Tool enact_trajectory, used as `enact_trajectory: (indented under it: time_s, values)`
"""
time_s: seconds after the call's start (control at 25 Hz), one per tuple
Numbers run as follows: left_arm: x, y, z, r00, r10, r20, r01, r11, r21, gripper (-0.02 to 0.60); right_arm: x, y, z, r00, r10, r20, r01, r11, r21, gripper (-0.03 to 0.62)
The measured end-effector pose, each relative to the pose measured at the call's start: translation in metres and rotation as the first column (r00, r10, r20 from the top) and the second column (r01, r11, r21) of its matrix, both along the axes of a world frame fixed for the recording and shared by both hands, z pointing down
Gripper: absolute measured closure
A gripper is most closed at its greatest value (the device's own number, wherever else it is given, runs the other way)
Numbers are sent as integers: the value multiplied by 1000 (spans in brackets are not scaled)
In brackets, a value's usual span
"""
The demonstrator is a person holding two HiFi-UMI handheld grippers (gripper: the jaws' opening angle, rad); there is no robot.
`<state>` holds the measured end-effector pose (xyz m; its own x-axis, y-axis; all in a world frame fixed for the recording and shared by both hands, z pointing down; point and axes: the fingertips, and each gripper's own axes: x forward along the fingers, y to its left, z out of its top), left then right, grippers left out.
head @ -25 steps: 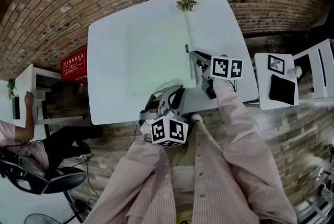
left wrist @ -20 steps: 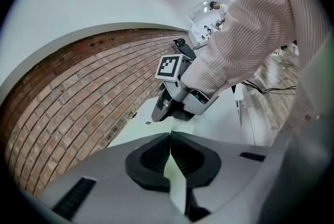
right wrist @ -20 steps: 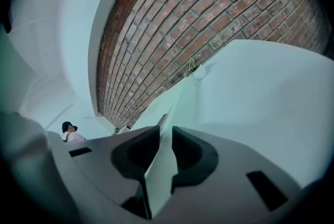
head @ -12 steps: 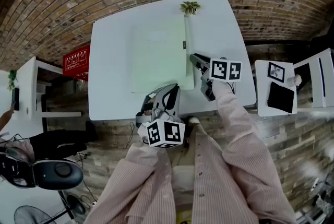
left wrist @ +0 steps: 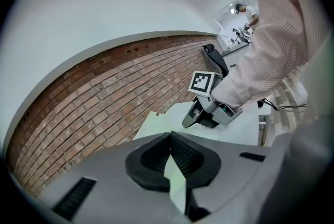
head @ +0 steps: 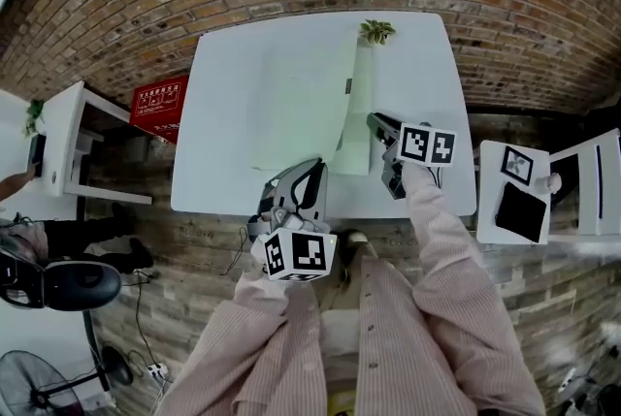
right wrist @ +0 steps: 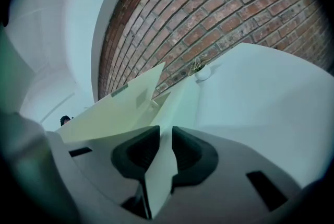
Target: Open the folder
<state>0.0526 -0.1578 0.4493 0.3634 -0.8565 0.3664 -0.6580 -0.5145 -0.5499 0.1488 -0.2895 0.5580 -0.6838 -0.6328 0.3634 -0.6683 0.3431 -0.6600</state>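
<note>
The pale green folder (head: pixel 301 104) lies on the white table (head: pixel 417 65), its cover partly raised. The left gripper (head: pixel 307 170) pinches the cover's near edge, and the right gripper (head: pixel 375 121) clamps the back flap.

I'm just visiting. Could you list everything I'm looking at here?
table: one, white, centre
folder: one, pale green, on the table, top cover lifted
potted plant: one, green, table's far edge
box: one, red, floor left of the table
side tables: two, white, far left and far right
office chair: one, black, lower left
sleeves: two, pink striped, bottom
left gripper: one, grey, shut on the folder's cover
right gripper: one, grey, shut on the folder's right edge
</note>
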Motion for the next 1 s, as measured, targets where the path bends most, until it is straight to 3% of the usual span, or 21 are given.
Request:
enact_trajectory:
  time_s: [0.48, 1.0]
  values:
    - [-39, -1, -33, 980, -153, -129, 162, 985, 64, 588, 1, -1, -2, 995, -32, -91, 33, 999, 13, 516]
    - [-87, 0, -51, 920, -284, -270, 311, 948, 65, 588, -4, 0, -3, 982, -72, -173, 77, 997, 22, 515]
